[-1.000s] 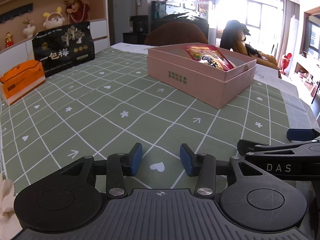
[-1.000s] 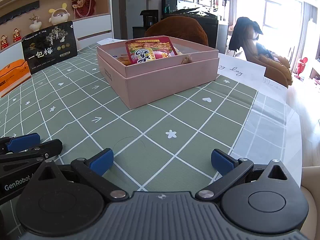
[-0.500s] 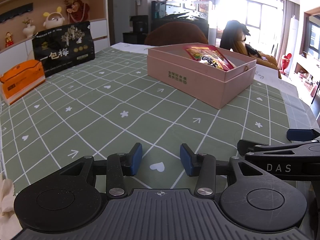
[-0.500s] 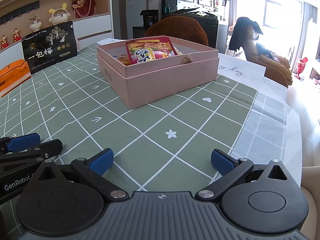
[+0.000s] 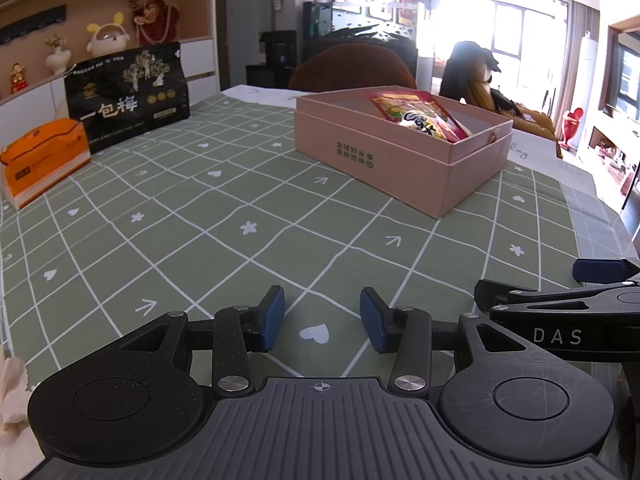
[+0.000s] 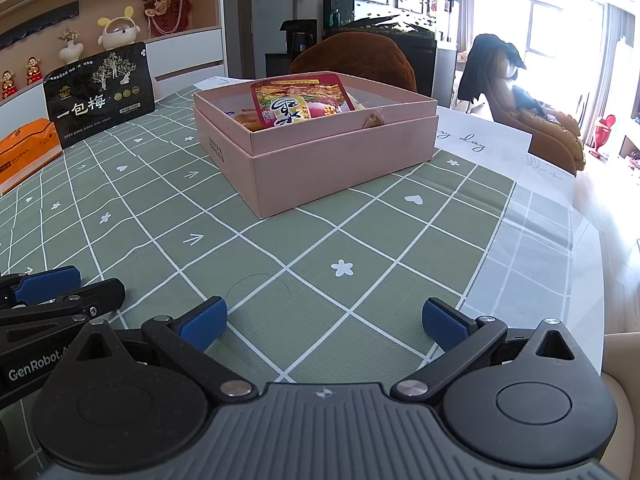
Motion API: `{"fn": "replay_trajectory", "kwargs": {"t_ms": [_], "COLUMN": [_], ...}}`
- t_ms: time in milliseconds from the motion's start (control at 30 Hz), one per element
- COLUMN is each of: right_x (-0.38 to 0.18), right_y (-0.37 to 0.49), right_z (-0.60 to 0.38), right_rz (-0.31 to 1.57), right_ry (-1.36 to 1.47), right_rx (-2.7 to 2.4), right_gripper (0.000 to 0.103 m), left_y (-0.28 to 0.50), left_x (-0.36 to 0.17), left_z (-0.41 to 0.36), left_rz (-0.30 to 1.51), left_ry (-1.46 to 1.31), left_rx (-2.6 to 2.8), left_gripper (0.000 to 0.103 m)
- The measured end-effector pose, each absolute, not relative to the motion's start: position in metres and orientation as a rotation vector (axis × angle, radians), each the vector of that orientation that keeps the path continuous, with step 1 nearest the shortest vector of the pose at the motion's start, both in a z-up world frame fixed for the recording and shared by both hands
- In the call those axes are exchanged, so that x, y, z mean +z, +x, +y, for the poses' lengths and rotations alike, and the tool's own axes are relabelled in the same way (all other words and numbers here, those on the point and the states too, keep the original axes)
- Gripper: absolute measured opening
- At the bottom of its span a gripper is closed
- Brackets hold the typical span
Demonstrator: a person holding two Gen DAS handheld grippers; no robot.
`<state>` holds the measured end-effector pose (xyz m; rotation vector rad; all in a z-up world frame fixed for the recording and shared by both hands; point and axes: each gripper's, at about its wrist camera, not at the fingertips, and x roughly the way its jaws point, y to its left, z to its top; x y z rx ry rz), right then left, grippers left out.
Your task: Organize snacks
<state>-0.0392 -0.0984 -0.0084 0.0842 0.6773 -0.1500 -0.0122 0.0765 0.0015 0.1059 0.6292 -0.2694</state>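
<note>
A pink open box [image 5: 404,168] [image 6: 340,168] stands on the green checked tablecloth. A red snack packet [image 5: 420,116] [image 6: 300,104] leans inside it, with another orange packet [image 6: 246,120] beside it. My left gripper [image 5: 322,318] is empty, its jaws partly open, low over the cloth well short of the box. My right gripper [image 6: 324,322] is open wide and empty, also low near the table's front. Each gripper shows at the edge of the other's view.
A black plum snack bag [image 5: 128,96] [image 6: 100,92] stands at the far left by an orange tissue box [image 5: 42,156] [image 6: 26,152]. White paper sheets [image 6: 480,144] lie beyond the box. The table edge [image 6: 588,280] runs on the right. Chairs stand behind.
</note>
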Motion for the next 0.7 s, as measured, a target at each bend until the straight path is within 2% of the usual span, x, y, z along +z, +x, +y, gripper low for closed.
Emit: {"fn": "replay_trajectory", "kwargs": {"t_ms": [700], "right_x": [-0.0085], "right_y": [-0.0386], "right_z": [-0.0987], "right_rz": [0.677], "right_ry": [0.085], "right_rx": [-0.150], "right_gripper": [0.103], "left_y": [-0.0127], "left_x": [0.0015], "left_z": [0.0757], "left_rz": [0.628], "left_ry": [0.111], "left_rx": [-0.261], "left_gripper": [0.047]}}
